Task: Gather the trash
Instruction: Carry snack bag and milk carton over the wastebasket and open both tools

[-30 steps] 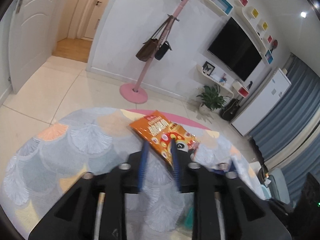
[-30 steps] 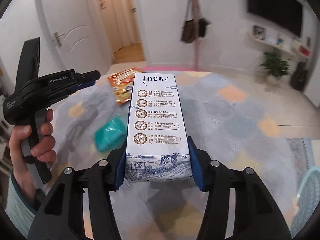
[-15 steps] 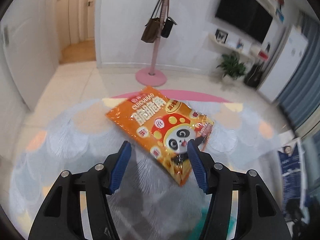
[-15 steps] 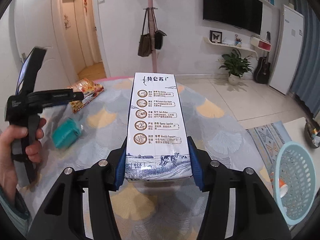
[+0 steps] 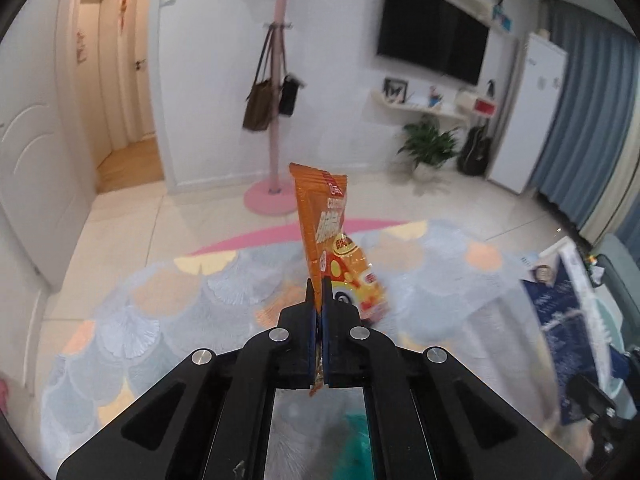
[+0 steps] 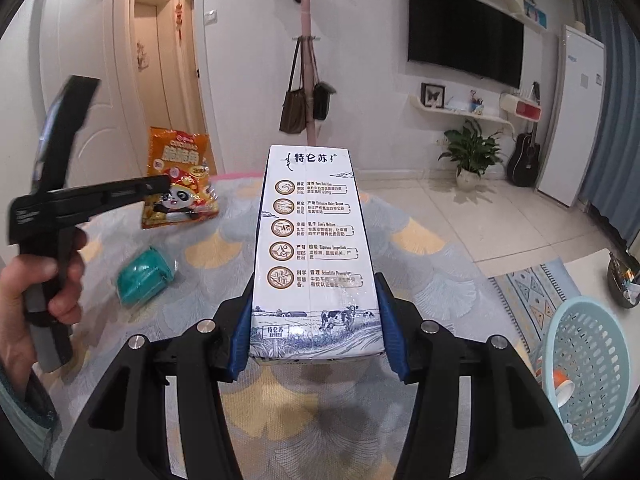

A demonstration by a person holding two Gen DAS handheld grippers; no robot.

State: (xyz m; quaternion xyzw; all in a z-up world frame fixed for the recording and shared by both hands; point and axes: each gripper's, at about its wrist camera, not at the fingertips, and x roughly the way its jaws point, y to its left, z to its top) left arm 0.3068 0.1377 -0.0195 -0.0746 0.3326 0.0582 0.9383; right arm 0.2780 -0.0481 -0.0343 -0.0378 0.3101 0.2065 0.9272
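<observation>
My left gripper (image 5: 319,292) is shut on the edge of an orange snack bag (image 5: 326,236) and holds it upright above the patterned rug (image 5: 160,312). The bag (image 6: 178,180) and the left gripper (image 6: 160,184) also show at the left of the right wrist view. My right gripper (image 6: 316,312) is shut on a tall white milk carton (image 6: 310,248), held above the rug. The carton also shows at the right edge of the left wrist view (image 5: 568,312). A teal crumpled wrapper (image 6: 146,278) lies on the rug below the left gripper.
A light blue perforated basket (image 6: 588,368) stands on the floor at the right with a small item inside. A pink coat stand (image 5: 276,128) with bags, a potted plant (image 6: 472,152), a guitar and a white fridge stand along the far wall.
My left gripper has closed on the snack bag and lifted it off the rug, so it now hangs upright. My right gripper still holds the carton and has turned slightly.
</observation>
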